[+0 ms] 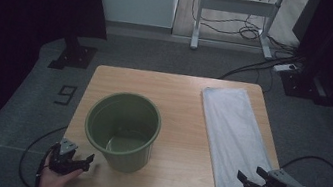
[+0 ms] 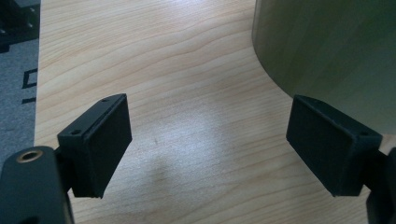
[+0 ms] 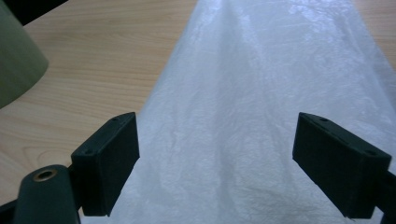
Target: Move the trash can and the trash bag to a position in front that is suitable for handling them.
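A green plastic bucket (image 1: 123, 127) stands upright and empty on the wooden table (image 1: 175, 90), left of centre. A folded white plastic bag (image 1: 234, 134) with a blue near edge lies flat along the table's right side. My left gripper (image 1: 84, 161) hovers at the near left corner, just left of the bucket, jaws open with bare wood between them (image 2: 205, 140); the bucket's wall (image 2: 327, 51) fills the upper right of the left gripper view. My right gripper (image 1: 249, 180) is open over the bag's near end, the white bag (image 3: 243, 93) lying beneath its spread jaws.
Grey carpet surrounds the table. A white desk frame (image 1: 236, 6) with cables stands at the back, a black stand base (image 1: 73, 56) at the back left, and a power strip (image 1: 285, 68) with cables at the back right. Gripper cables trail off both near corners.
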Demonstrator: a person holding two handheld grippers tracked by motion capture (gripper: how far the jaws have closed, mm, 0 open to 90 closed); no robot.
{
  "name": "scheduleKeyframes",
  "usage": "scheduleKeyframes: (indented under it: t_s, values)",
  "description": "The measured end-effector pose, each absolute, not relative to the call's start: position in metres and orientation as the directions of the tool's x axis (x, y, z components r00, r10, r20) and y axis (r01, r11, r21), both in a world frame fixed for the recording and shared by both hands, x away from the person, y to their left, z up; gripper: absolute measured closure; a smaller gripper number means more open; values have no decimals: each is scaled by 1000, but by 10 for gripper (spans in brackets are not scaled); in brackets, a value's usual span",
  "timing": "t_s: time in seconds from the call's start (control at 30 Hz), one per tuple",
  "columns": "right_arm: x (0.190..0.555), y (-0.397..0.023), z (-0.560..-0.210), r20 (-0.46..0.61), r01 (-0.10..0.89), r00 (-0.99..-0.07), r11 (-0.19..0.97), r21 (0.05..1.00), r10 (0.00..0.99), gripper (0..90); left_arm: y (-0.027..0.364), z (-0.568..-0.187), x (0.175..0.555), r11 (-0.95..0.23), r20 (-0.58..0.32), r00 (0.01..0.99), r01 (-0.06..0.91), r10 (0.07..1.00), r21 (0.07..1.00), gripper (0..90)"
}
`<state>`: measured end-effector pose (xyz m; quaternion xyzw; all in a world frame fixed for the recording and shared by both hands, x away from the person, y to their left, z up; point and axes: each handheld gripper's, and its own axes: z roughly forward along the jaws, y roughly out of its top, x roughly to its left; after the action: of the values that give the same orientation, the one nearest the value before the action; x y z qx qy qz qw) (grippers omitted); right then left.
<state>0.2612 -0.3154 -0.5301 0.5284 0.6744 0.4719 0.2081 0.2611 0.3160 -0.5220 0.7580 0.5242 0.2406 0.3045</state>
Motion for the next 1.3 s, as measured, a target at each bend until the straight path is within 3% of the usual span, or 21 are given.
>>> scheduleKeyframes:
  t_s: [0.27,0.4,0.7,1.3]
  values:
    - [265,-321,-530,214,509,-315,-26,860,925,153,328,-520,257,-274,15,392,615,920,740,120]
    - [258,-326,-531,208,502,-309,-26,864,928,155,320,-509,248,-354,15,536,536,844,766,99]
    - [256,-334,-533,211,507,-282,-41,861,936,164,281,-497,251,-464,44,698,425,714,778,97]
    - [260,-323,-534,221,516,-332,-20,856,917,166,232,-498,273,-517,79,742,383,666,766,106]
